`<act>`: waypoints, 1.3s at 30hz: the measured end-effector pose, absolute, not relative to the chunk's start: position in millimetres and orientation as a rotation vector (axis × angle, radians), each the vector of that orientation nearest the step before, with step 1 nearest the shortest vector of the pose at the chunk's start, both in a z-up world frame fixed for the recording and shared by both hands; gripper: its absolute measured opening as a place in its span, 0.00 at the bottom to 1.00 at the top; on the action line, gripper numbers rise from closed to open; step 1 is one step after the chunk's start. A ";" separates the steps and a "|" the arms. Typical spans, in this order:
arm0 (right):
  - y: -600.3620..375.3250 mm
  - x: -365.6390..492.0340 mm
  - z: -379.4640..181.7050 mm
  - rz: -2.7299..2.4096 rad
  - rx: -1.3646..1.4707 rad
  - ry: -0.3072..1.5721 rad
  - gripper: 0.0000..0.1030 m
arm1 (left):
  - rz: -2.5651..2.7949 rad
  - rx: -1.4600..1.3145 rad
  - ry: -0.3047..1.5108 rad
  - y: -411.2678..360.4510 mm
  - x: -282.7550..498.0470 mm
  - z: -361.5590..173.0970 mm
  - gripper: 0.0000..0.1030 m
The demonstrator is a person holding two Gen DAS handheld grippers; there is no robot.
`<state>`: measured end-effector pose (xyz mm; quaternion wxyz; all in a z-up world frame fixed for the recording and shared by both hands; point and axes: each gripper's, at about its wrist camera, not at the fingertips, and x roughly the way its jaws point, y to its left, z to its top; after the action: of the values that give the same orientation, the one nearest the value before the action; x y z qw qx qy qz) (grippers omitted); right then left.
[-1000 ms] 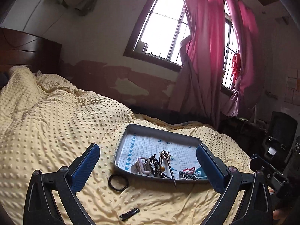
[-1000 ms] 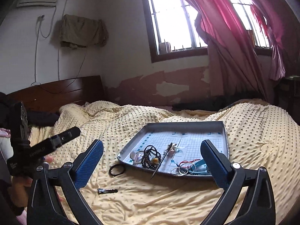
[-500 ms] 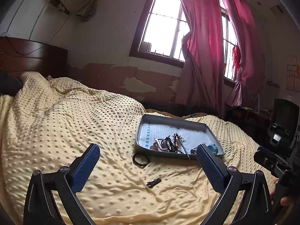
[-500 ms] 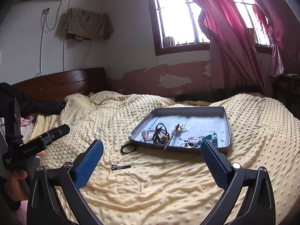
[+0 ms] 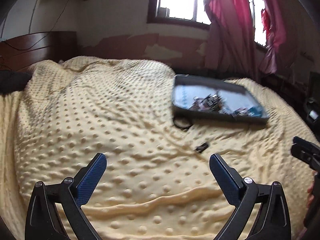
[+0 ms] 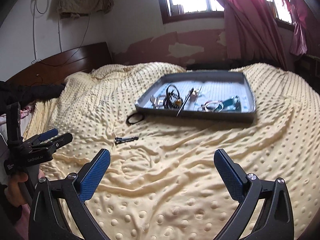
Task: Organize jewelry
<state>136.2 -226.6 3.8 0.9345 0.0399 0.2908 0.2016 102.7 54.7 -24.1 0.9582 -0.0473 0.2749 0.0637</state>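
A grey tray (image 6: 248, 84) (image 5: 180, 80) lies on the yellow dotted blanket and holds a black bead string (image 6: 172, 96), a thin dark stick (image 6: 185, 103), rings (image 6: 213, 106) and a teal piece (image 6: 232, 102). A black ring (image 6: 135, 118) (image 5: 181, 122) lies on the blanket by the tray's near left corner. A small dark clip (image 6: 126, 139) (image 5: 202, 147) lies nearer. My right gripper (image 6: 162, 163) and my left gripper (image 5: 158, 168) both hang open and empty, well short of the clip. In the right wrist view the left gripper (image 6: 50, 138) shows at the left edge, held by a hand.
The blanket (image 6: 180, 170) covers the whole bed, with folds near the front. A dark wooden headboard (image 6: 60, 64) stands at the back left with dark clothing (image 6: 30, 94) beside it. Pink curtains (image 6: 250, 20) hang by the window. Dark furniture (image 5: 312, 104) stands right of the bed.
Both grippers have pulled back from the tray, which looks smaller and farther. The left view has swung left and is motion-blurred. Both stay open.
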 end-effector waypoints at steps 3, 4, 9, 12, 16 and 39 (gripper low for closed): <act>-217.1 147.6 -6.3 0.447 0.083 0.647 0.99 | 0.178 -0.055 0.577 60.0 106.4 -29.7 1.00; -213.5 149.4 -8.9 0.458 0.083 0.656 0.99 | 0.187 -0.048 0.581 61.1 107.3 -30.7 1.00; -189.7 161.2 -16.8 0.529 0.044 0.680 0.99 | 0.180 -0.046 0.591 67.4 115.1 -30.1 1.00; -171.6 173.8 -23.1 0.575 -0.005 0.694 0.99 | 0.161 -0.034 0.613 72.2 130.1 -25.2 1.00; -155.1 193.7 -26.0 0.629 0.002 0.727 0.99 | 0.088 -0.052 0.649 80.3 158.3 -20.2 1.00; -103.6 248.5 -54.6 0.697 0.022 0.863 0.67 | -0.267 -0.216 0.848 68.0 300.1 -68.1 0.34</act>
<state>248.5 -103.6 -54.6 0.8501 0.0104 0.4097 0.3308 300.1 68.0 -68.1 0.8972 -0.1041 0.4094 -0.1287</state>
